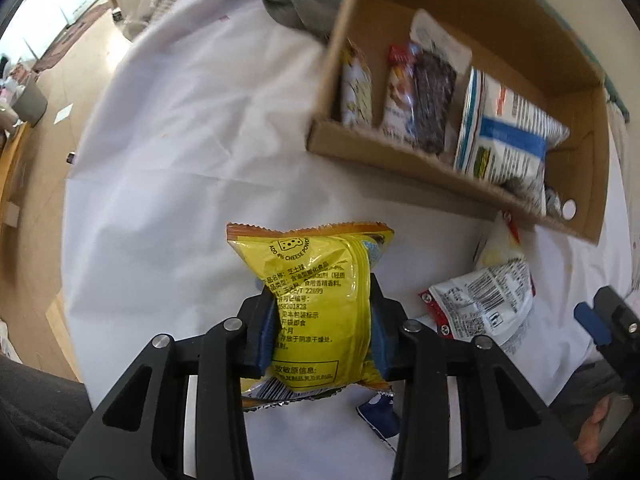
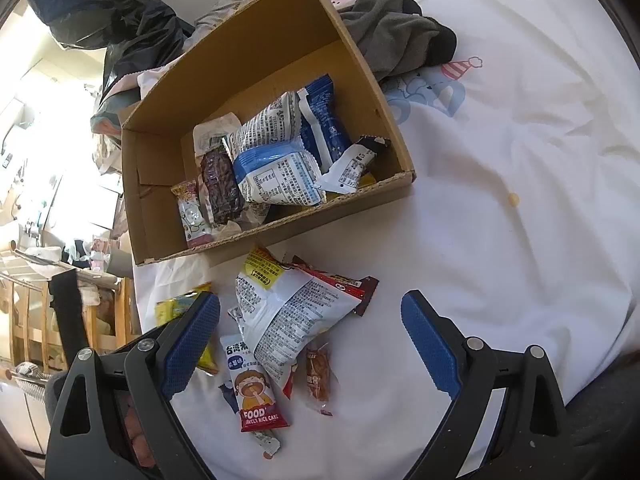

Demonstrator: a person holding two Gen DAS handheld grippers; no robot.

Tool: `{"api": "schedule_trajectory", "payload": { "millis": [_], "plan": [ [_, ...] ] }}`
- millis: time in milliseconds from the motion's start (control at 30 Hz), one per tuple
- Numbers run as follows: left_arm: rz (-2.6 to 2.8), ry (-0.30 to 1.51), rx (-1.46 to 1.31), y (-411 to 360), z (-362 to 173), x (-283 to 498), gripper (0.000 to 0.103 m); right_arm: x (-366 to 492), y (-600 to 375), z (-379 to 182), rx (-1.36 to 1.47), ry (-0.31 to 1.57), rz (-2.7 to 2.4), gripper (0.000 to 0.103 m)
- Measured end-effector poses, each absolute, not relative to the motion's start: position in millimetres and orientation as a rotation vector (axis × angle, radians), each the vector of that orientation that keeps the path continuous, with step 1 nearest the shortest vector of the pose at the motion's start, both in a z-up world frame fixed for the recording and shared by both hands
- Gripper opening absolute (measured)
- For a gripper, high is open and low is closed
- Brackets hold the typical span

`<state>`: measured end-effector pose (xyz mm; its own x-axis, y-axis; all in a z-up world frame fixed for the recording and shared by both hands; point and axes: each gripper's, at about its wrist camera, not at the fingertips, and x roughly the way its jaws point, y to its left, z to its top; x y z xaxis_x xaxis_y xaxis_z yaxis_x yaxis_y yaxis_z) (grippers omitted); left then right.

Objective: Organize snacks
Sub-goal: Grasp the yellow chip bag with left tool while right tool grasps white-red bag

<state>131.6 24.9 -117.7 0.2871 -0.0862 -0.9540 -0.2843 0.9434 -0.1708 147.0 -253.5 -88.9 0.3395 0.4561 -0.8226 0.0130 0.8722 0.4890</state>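
Observation:
My left gripper (image 1: 320,312) is shut on a yellow cheese snack bag (image 1: 316,280) and holds it above the white sheet, near the cardboard box (image 1: 400,160). The box holds several snack packets, among them a blue-and-white bag (image 1: 508,136). My right gripper (image 2: 312,344) is open and empty above a pile of loose snacks: a white printed bag (image 2: 280,320), a red rice cake bar (image 2: 256,392) and a small brown packet (image 2: 318,372). The box (image 2: 280,232) lies beyond them in the right wrist view.
The white bed sheet (image 1: 180,160) covers the surface. Grey clothing (image 2: 396,36) lies behind the box. A white packet (image 1: 484,304) lies to the right of my left gripper. Wooden floor (image 1: 60,80) lies past the bed's left edge.

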Motion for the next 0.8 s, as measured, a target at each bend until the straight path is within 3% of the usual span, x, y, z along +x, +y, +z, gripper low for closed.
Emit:
{"api": "schedule_trajectory", "payload": {
  "millis": [300,467,700,767,800],
  "plan": [
    [0.176,1.14,-0.369,47,-67,108,0.034,152,-257,-111,0.592,1.289,0.328,0.094],
    [0.15,1.151,-0.387,49,-66,109,0.034,159,-234,-131,0.672,1.391,0.441,0.085],
    [0.136,1.16,-0.375,41,-68,112,0.034,170,-203,-154,0.613,1.462,0.417,0.084],
    [0.139,1.165,-0.376,41,-70,113,0.034,173,-197,-159,0.589,1.473,0.41,0.076],
    [0.14,1.168,-0.38,42,-71,113,0.034,173,-194,-161,0.567,1.474,0.404,0.065]
  ]
}}
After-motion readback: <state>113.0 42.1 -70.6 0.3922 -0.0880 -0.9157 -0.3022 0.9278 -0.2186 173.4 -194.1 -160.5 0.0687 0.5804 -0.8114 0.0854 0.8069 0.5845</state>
